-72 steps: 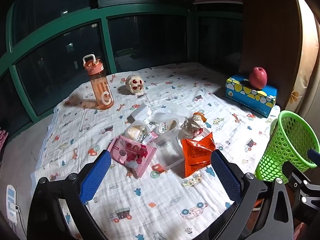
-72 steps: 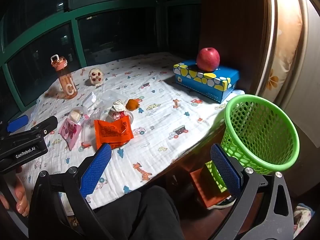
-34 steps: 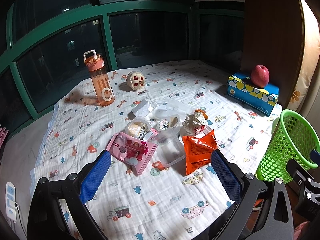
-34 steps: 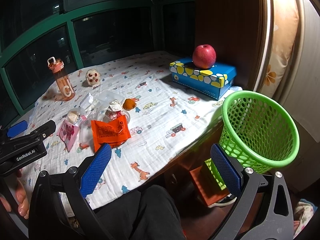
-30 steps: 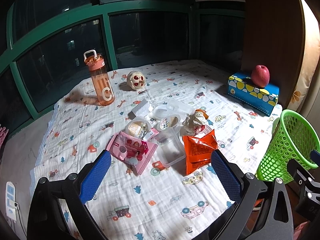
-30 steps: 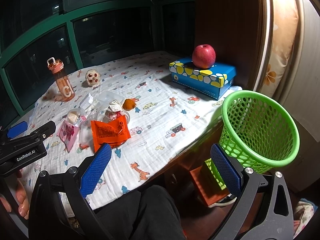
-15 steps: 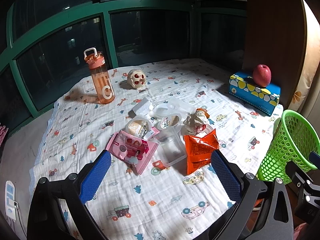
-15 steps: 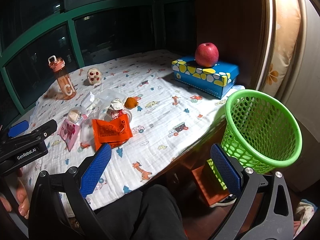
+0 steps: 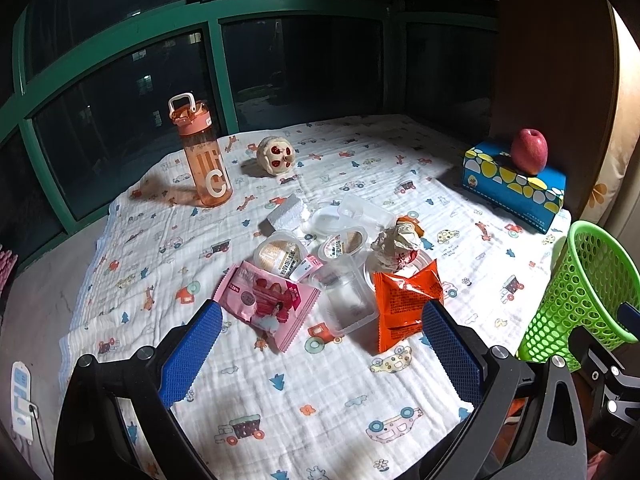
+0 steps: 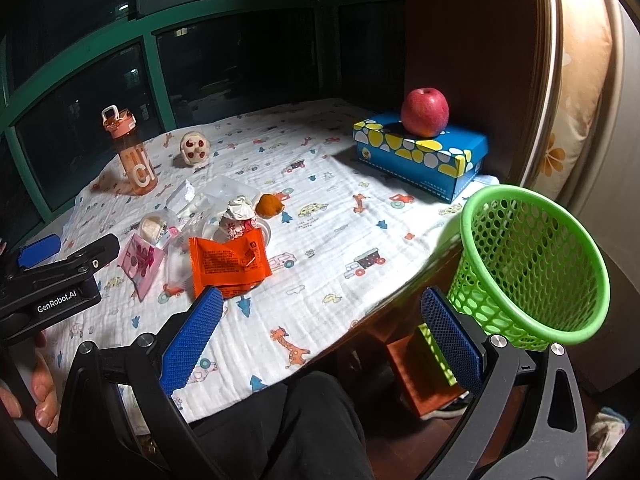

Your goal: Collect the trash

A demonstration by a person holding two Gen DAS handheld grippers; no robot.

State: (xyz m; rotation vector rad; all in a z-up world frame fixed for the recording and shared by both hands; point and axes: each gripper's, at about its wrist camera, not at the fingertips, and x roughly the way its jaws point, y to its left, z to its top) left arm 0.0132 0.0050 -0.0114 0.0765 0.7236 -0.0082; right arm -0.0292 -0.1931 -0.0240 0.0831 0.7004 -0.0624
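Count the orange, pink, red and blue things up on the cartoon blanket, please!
Orange: 3 (orange plastic water bottle, orange foil snack packet, small round orange lump)
Pink: 1 (pink snack packet)
Red: 1 (red apple, atop the box)
Blue: 1 (blue spotted cardboard box)
Total: 6

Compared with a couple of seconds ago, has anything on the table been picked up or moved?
No. The left gripper and right gripper stay open and empty, with only slight camera drift. The orange wrapper, pink packet and green basket lie as before.
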